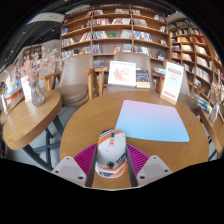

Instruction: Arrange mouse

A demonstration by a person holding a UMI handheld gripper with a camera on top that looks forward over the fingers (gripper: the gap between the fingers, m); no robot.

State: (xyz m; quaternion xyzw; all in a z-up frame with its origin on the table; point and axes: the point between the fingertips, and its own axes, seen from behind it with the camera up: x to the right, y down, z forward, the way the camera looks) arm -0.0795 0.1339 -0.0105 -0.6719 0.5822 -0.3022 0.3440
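Note:
A white and orange mouse (110, 152) sits between my gripper's (111, 162) two fingers, whose magenta pads (86, 158) press on both its sides. The gripper is shut on the mouse and holds it above the near edge of a round wooden table (90, 118). A pale blue mouse mat (152, 120) lies on the table just ahead and to the right of the fingers.
A wooden chair (76, 80) stands beyond the table on the left. A second small table (20, 118) with a vase of flowers (37, 78) is at left. White sign boards (122, 72) and bookshelves (120, 30) fill the back.

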